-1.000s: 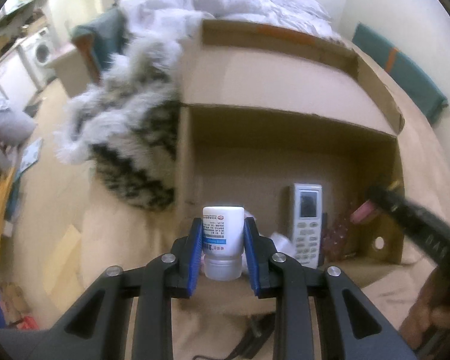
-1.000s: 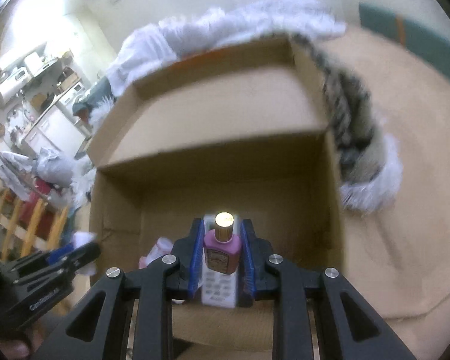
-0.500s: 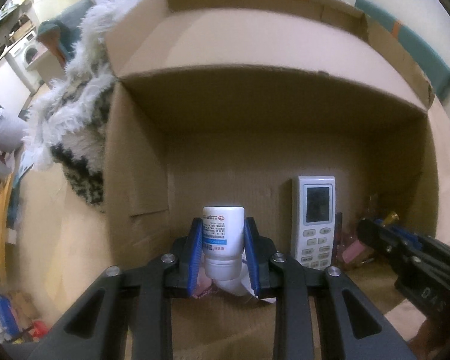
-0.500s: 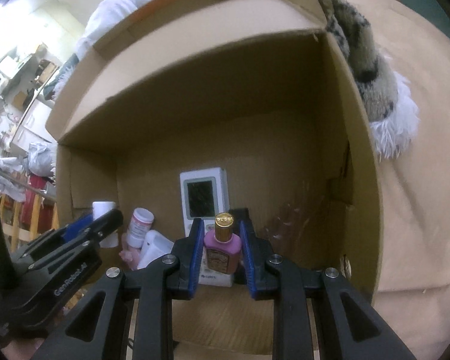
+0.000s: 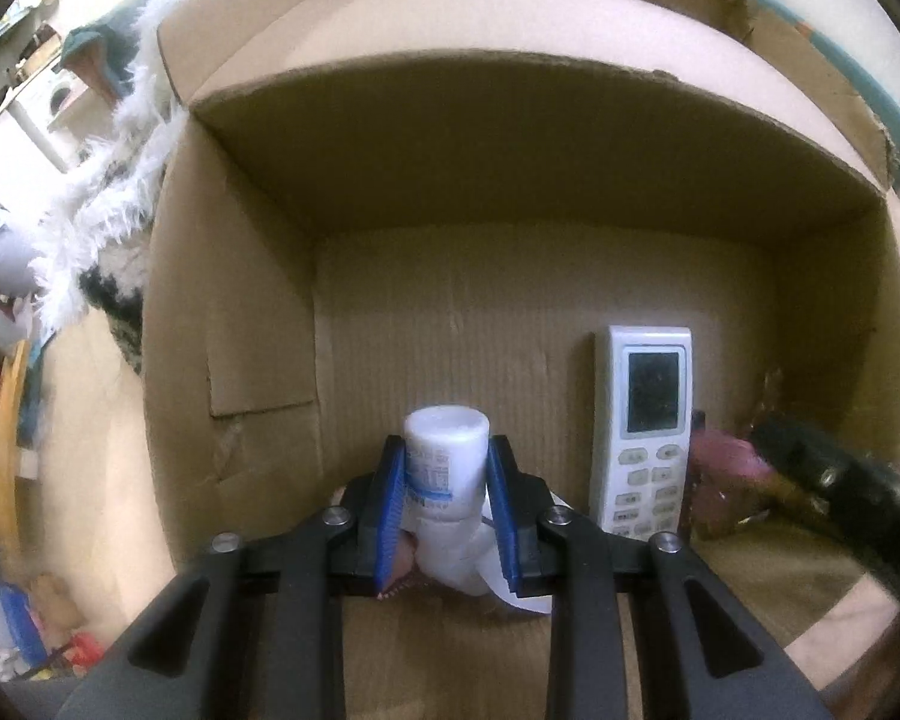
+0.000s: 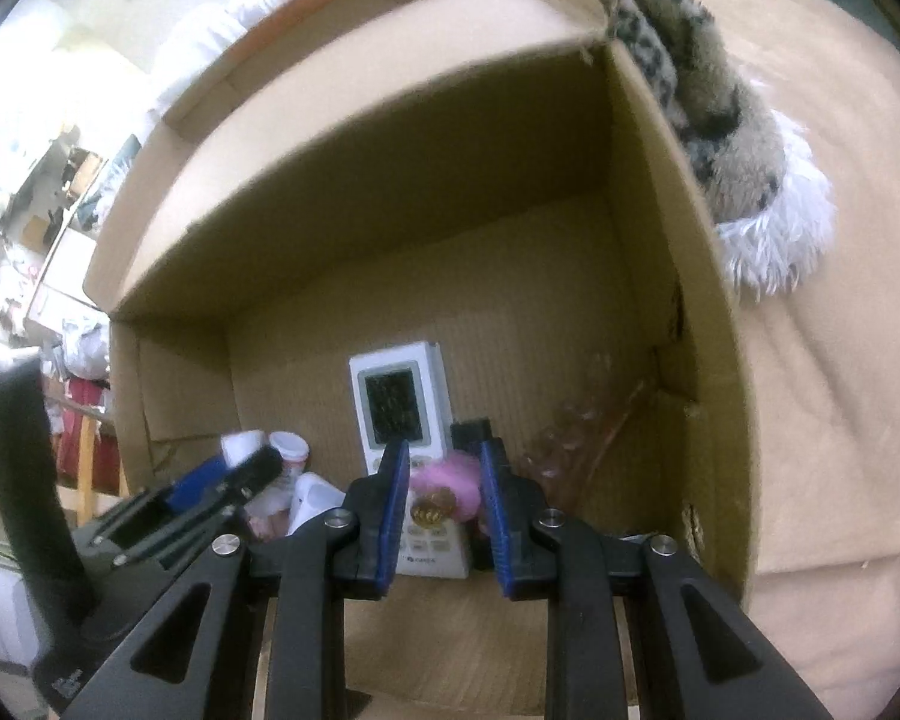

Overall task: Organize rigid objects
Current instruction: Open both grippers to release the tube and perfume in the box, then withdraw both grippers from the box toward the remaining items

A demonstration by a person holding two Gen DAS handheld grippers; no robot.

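Note:
My left gripper point(image 5: 445, 445) is shut on a white bottle point(image 5: 444, 468) with blue print, low inside an open cardboard box point(image 5: 510, 210). Its round end faces the camera. A white remote control point(image 5: 645, 432) lies on the box floor just to its right. My right gripper point(image 6: 444, 450) is shut on a pink bottle point(image 6: 453, 477) with a gold cap, over the lower end of the remote control point(image 6: 399, 402). In the right wrist view the left gripper point(image 6: 240, 468) and its white bottle point(image 6: 243, 444) sit at the left. The right gripper point(image 5: 810, 468) shows blurred at the right of the left wrist view.
Another small white bottle point(image 6: 288, 450) and a clear plastic item point(image 6: 576, 438) rest on the box floor. A furry leopard-print garment point(image 6: 720, 120) lies against the box's outer wall on a tan cover point(image 6: 810, 420). Cluttered room furniture stands beyond at the left.
Both grippers have sunk from above the box rim down into the box, each keeping its bottle. The bottles now tilt so their ends face the cameras.

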